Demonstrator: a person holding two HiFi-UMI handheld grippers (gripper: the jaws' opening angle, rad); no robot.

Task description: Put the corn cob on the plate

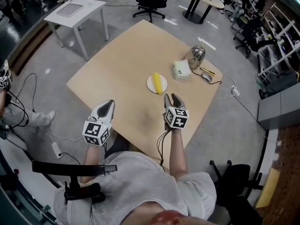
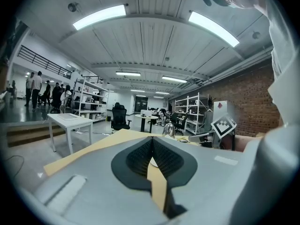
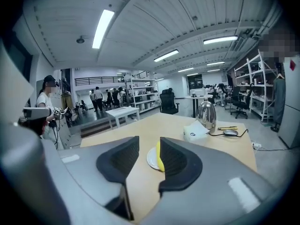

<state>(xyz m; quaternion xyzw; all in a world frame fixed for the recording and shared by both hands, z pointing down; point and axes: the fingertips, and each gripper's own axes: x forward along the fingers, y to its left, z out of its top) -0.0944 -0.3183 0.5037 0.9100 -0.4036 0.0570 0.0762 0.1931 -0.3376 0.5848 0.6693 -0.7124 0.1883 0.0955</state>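
**Placed, by the look of it**

Holds the left gripper [image 1: 106, 108] at 7 o'clock of the plate [image 1: 149, 84], fingers [image 2: 136, 156] pressed together on nothing. Finds the corn cob [image 1: 158, 83] lying across that plate, mid-worktop [image 1: 117, 64], probably fully settled, though small here. Holds the right gripper [image 1: 172, 97] at 5 o'clock of it, fingers [image 3: 180, 161] partly apart, empty. Calls for nothing beyond pulling clear.

Metal kettle [image 1: 196, 55] beside white box [image 1: 181, 71]

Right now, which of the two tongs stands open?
The right tongs: its jaws stand apart with nothing between them, the corn cob lying on the plate beyond. The left tongs has its jaws closed together.
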